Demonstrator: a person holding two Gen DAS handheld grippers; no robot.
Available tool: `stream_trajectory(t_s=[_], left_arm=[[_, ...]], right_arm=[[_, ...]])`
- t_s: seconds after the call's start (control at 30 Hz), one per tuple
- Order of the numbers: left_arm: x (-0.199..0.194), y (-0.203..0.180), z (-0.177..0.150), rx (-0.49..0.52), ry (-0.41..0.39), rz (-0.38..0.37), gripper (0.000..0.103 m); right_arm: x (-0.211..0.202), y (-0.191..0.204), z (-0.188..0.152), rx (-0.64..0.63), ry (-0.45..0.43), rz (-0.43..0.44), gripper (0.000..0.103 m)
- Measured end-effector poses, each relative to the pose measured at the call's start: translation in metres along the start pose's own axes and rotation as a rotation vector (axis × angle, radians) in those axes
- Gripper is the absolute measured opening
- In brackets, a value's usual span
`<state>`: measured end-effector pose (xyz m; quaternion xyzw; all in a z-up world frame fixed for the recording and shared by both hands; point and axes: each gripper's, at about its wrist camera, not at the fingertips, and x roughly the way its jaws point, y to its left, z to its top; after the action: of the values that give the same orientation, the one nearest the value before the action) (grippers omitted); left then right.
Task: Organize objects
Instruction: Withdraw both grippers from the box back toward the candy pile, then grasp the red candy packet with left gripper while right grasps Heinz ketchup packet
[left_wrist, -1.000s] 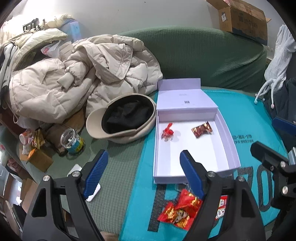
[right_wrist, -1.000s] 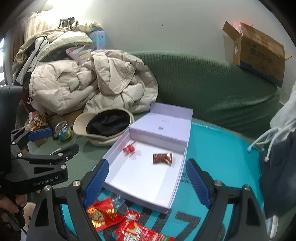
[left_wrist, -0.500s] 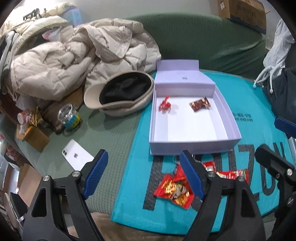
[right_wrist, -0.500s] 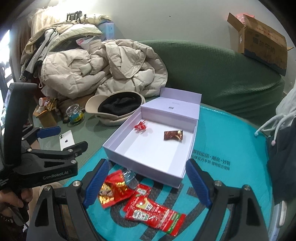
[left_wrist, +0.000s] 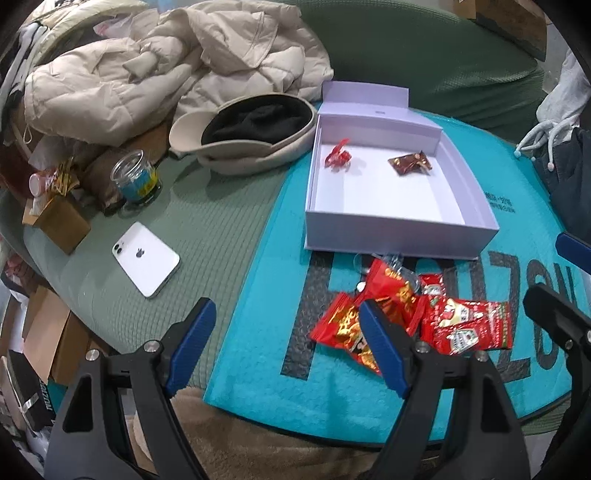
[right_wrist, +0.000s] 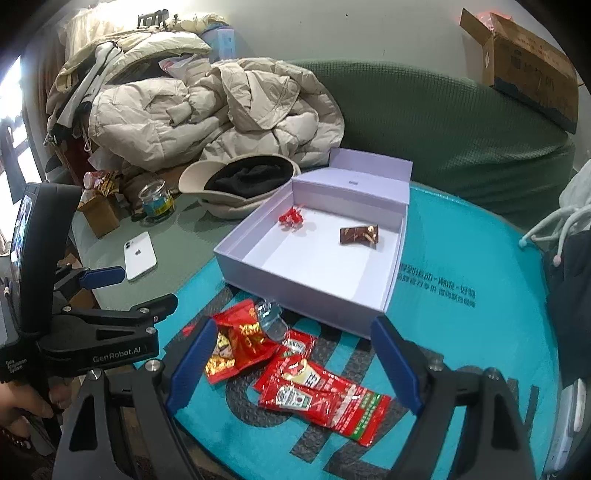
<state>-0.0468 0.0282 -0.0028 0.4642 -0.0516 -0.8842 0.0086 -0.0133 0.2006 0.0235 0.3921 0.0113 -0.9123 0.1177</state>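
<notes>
A hat (left_wrist: 255, 136), jar (left_wrist: 136, 181) and phone (left_wrist: 146, 254) lie left of the box (left_wrist: 399, 236); red packets (right_wrist: 306, 373) sit before it, one partly hidden by the left fingers (left_wrist: 380, 350); both grippers' fingers are apart, empty.

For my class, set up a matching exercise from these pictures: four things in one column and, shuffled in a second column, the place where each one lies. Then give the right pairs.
Things
1. brown candy wrapper
2. white phone
3. ketchup packets
4. glass jar

Places
A. on the green cover, face down, left of the teal mat
B. inside the lilac box, towards its right side
C. on the teal mat, in front of the box
D. beside the small cardboard box, near the beige hat

Pairs: 1-B, 2-A, 3-C, 4-D
</notes>
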Motion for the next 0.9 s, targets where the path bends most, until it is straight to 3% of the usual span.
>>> stream_trajectory(t_s=[0.43,0.9], left_arm=[[0.012,-0.007,-0.027,-0.010,0.042,-0.054,0.079],[0.028,-0.017,-0.038,-0.039,0.105,-0.144,0.079]], right_arm=[[0.017,0.001,-0.025,0.021,0.066,0.005,0.086],[0.027,-0.013,-0.050,0.034,0.082,0.003,0.086]])
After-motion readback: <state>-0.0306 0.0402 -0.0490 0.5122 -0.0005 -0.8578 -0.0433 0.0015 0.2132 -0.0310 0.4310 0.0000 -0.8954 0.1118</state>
